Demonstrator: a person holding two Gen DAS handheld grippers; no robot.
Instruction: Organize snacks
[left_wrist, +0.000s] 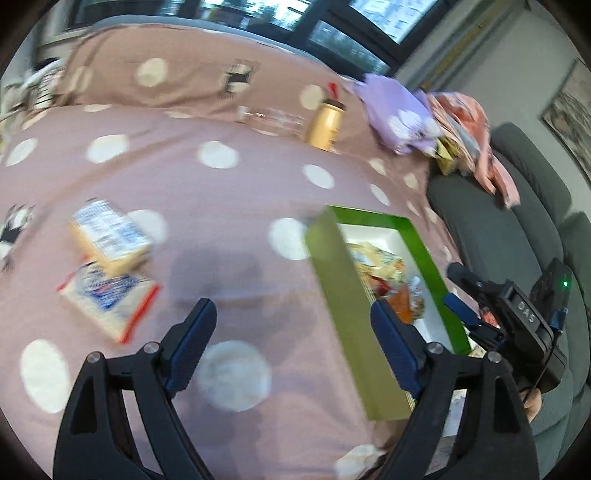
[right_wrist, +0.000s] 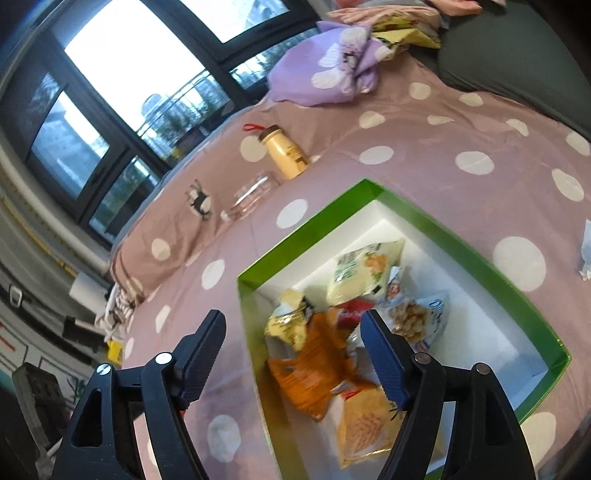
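Observation:
A green box (right_wrist: 306, 229) with a white inside lies on the pink dotted bedspread and holds several snack packets, among them an orange one (right_wrist: 314, 373) and a pale yellow one (right_wrist: 365, 269). My right gripper (right_wrist: 295, 325) is open and empty, hovering over the box's near left edge. In the left wrist view the same box (left_wrist: 332, 280) sits at right. Two snack packets lie on the spread at left: a yellow one (left_wrist: 110, 236) and a white, red-edged one (left_wrist: 107, 299). My left gripper (left_wrist: 293, 314) is open and empty above the spread. The right gripper (left_wrist: 461, 295) shows beyond the box.
A yellow bottle (right_wrist: 286, 153) and a clear jar (right_wrist: 253, 197) lie on the bed behind the box. A purple cloth bundle (right_wrist: 332, 70) sits further back. A grey sofa (left_wrist: 498, 221) borders the bed at right. A white wrapper (right_wrist: 585, 251) lies at the right edge.

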